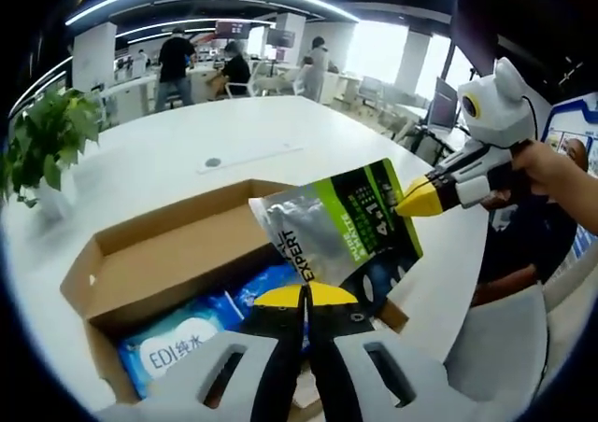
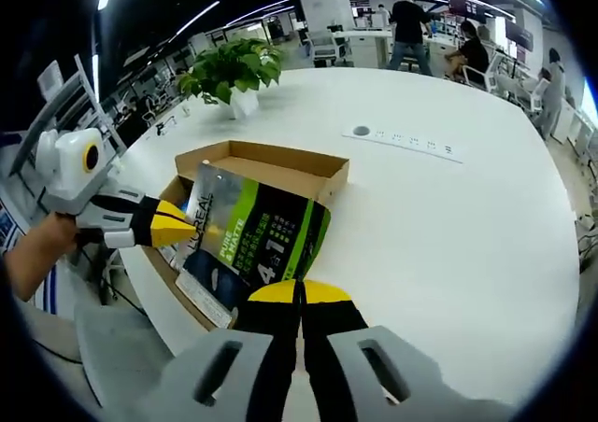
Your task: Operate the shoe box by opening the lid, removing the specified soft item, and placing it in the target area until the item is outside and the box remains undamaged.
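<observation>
An open brown cardboard shoe box sits on the white table. A soft silver, green and black pouch hangs above the box's open top, held between both grippers. My left gripper is shut on one edge of the pouch. My right gripper is shut on the opposite edge. Blue packs of wipes lie inside the box.
A potted green plant stands near the table's edge beyond the box. A round socket plate is set in the table top. People stand at desks far behind. A hand holds the right gripper.
</observation>
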### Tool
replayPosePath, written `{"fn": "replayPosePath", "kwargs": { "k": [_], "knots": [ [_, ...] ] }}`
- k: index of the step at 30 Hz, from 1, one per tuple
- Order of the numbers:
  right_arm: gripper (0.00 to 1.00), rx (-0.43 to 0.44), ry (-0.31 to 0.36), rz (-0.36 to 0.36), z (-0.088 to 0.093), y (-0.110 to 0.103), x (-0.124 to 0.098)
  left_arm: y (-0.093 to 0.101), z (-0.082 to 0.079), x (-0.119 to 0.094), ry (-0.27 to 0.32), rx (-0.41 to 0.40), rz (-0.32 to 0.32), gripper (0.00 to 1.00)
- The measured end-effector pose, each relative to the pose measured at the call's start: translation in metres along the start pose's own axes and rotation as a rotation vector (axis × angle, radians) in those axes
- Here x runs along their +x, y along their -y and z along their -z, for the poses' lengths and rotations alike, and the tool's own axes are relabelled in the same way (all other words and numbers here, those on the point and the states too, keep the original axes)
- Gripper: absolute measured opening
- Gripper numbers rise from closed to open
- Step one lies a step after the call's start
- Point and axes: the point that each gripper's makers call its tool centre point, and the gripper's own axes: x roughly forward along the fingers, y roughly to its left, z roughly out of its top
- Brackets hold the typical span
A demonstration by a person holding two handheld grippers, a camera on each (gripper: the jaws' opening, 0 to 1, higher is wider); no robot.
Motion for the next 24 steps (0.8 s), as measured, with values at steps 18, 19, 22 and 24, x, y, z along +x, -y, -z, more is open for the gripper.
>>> {"fn": "replayPosePath", "kwargs": {
  "k": [18,19,22,24],
  "knots": [
    [0.0,0.014,-0.037,0.049,0.012,0.038,-0.012,0.029,-0.008,0.03,-0.025,0.02,0.058,0.0],
    [0.0,0.016,-0.039,0.052,0.013,0.041,-0.014,0.03,-0.008,0.032,-0.026,0.021,0.06,0.0],
    [0.0,0.02,-0.042,0.059,0.015,0.047,-0.016,0.035,-0.009,0.037,-0.028,0.023,0.068,0.0],
    [0.0,0.024,-0.048,0.063,0.016,0.051,-0.016,0.038,-0.01,0.04,-0.031,0.024,0.073,0.0]
  ]
}}
